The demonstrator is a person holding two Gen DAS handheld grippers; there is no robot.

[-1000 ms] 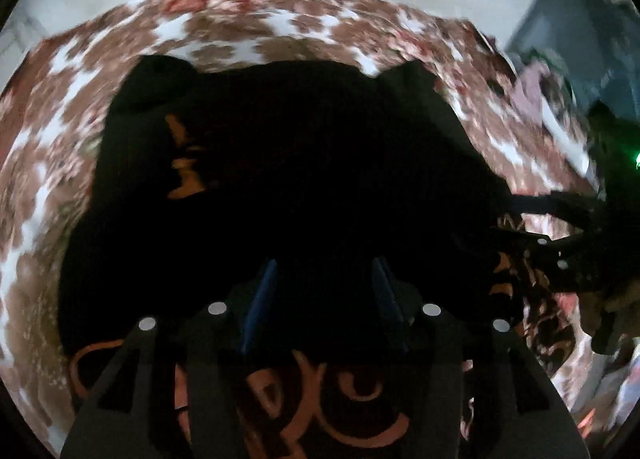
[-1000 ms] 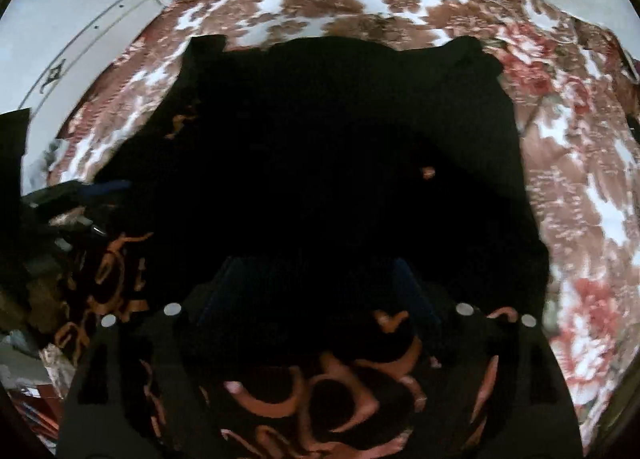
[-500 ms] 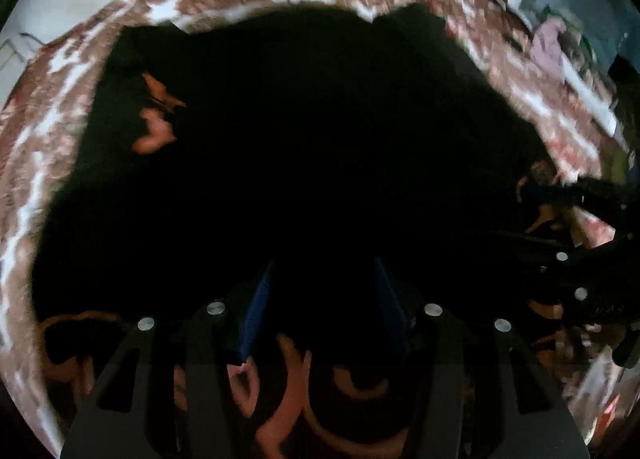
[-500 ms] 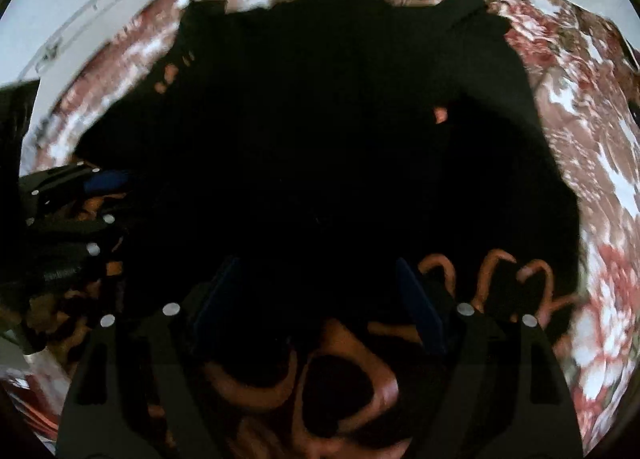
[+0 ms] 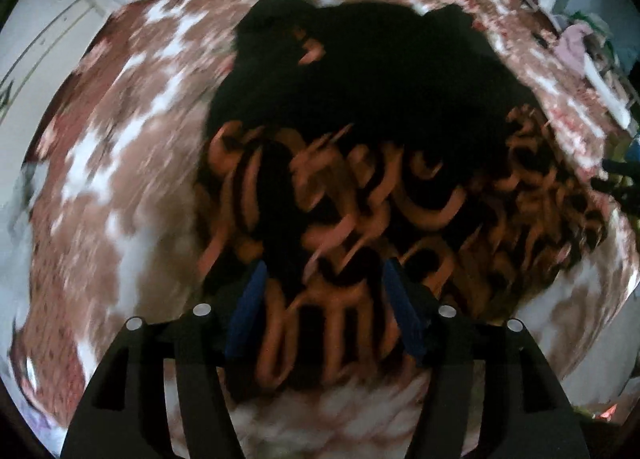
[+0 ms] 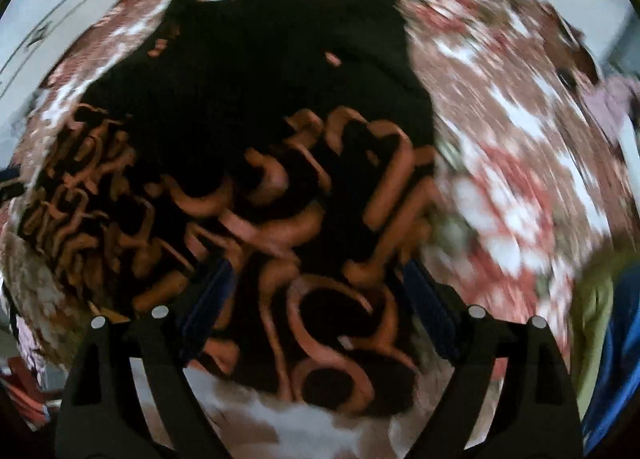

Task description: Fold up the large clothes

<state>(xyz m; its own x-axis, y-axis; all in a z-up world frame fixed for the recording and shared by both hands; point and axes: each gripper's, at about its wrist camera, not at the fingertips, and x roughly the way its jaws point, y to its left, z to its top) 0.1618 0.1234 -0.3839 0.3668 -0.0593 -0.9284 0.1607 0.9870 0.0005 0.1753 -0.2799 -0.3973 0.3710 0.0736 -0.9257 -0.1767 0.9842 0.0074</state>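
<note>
Right wrist view, motion-blurred: black garment (image 6: 280, 99) with orange lettering spread across centre frame on a floral bedspread (image 6: 520, 131). Right gripper (image 6: 320, 279) at lower centre, jaws opening, pads clear of the cloth beneath.

Floral bedspread (image 5: 120, 187) lies bare left and far of the black garment (image 5: 372, 99); clutter pile (image 5: 580, 43) crowds far right.

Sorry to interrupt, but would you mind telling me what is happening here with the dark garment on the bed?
A person with a claw in each hand is folding a black garment with orange lettering on a floral bedspread. Both the left claw and the right claw are opening above the lettered part, with nothing pinched between their pads. The frames are blurred.
</note>
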